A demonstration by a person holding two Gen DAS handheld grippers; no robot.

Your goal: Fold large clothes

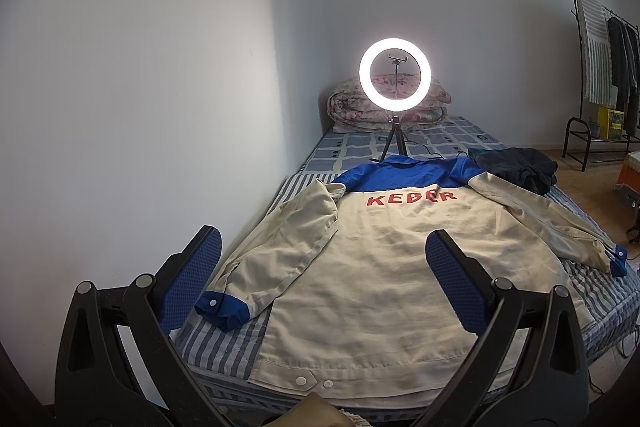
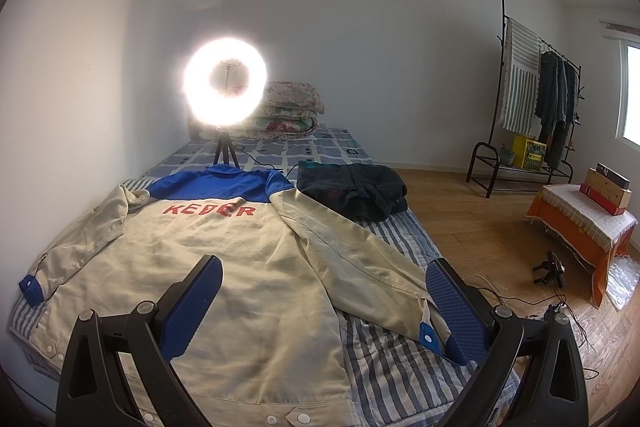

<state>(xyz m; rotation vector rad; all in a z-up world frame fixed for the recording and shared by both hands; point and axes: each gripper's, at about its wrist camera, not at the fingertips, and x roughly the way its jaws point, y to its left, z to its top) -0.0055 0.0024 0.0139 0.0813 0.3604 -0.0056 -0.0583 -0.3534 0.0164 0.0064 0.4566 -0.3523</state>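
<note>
A cream woven jacket (image 1: 380, 267) with blue yoke, blue cuffs and red lettering lies back-up and flat on a striped quilted bed (image 2: 384, 367), filling the lower centre of both frames. The left gripper (image 1: 320, 283) and right gripper (image 2: 324, 307), with blue dimpled pads, hover above it, jaws spread wide, holding nothing.

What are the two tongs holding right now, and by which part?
Nothing. The left tongs and right tongs are both open above the jacket, which lies spread flat on the bed.
</note>
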